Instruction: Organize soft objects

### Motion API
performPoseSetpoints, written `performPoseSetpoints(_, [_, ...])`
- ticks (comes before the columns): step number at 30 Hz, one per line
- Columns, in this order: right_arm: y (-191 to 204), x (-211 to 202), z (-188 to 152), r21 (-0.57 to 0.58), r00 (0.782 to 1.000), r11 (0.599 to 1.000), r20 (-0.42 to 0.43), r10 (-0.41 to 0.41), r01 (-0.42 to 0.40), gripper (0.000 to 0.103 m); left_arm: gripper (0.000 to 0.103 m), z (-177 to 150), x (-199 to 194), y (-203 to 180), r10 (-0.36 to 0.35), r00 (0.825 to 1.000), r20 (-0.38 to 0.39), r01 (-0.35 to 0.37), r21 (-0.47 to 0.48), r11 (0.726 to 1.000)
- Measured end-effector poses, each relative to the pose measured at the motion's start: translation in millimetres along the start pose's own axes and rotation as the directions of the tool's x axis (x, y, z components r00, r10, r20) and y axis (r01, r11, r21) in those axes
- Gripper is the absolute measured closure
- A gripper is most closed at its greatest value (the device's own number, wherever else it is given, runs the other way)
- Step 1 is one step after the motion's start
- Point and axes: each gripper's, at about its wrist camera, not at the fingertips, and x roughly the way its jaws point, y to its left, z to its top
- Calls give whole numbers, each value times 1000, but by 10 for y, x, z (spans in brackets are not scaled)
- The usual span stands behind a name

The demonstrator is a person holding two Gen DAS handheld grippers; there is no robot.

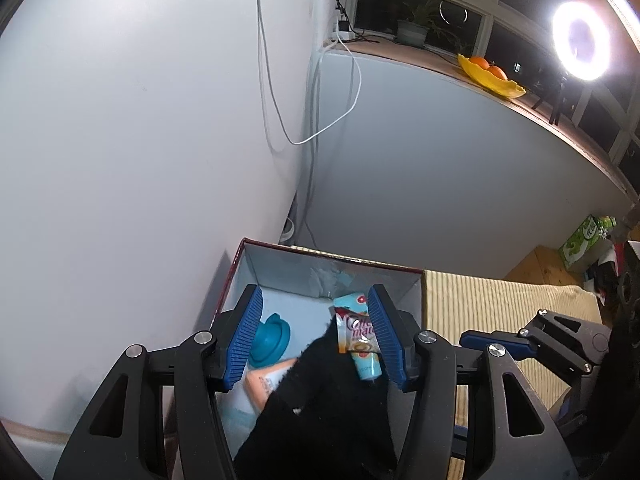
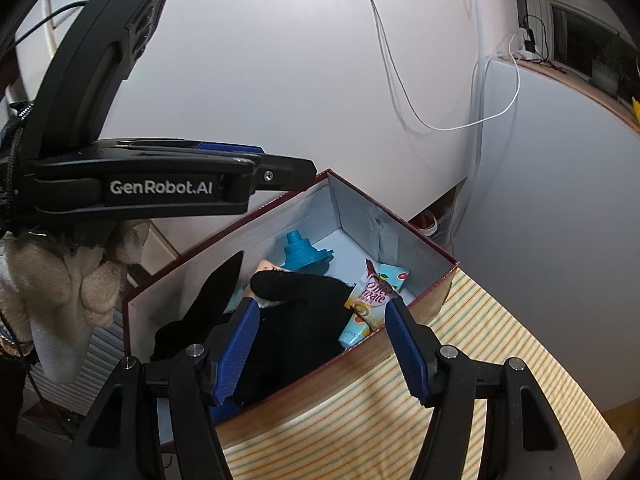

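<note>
Both jaws stand apart and grip nothing: the left gripper (image 1: pixel 316 336) and right gripper (image 2: pixel 320 344) hover over the soft black fabric piece (image 2: pixel 296 320), draped in the red-rimmed cardboard box (image 2: pixel 400 216). Its tail (image 2: pixel 218 292) juts above the rim and could snag a finger, dragging it out.

Ahead of my left claw I see a white wall (image 1: pixel 120 140) with hanging cables (image 1: pixel 272 92). Up right, a wooden sill (image 1: pixel 560 120) under dark windows (image 1: pixel 420 4) carries a ring light (image 1: pixel 582 40).
</note>
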Motion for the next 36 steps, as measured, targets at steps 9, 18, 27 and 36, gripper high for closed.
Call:
performPoseSetpoints(9, [142, -279, -195, -12, 1000, 1000, 24, -21, 21, 41, 49, -158, -264, -56, -1, 1000, 19, 1, 4, 1000])
performPoseSetpoints(18, [321, -688, -525, -42, 995, 997, 76, -67, 70, 32, 43, -649, -634, -216, -17, 996, 88, 17, 6, 1000])
performPoseSetpoints(27, [510, -1062, -939, -25, 984, 995, 150, -97, 102, 25, 33, -1322, -1174, -403, -30, 970, 241, 18, 51, 999])
performPoseSetpoints(36, [560, -1256, -1353, 65, 965, 985, 200, -170, 160, 23, 28, -1980, -1325, -530, -7, 962, 272, -2, 32, 999])
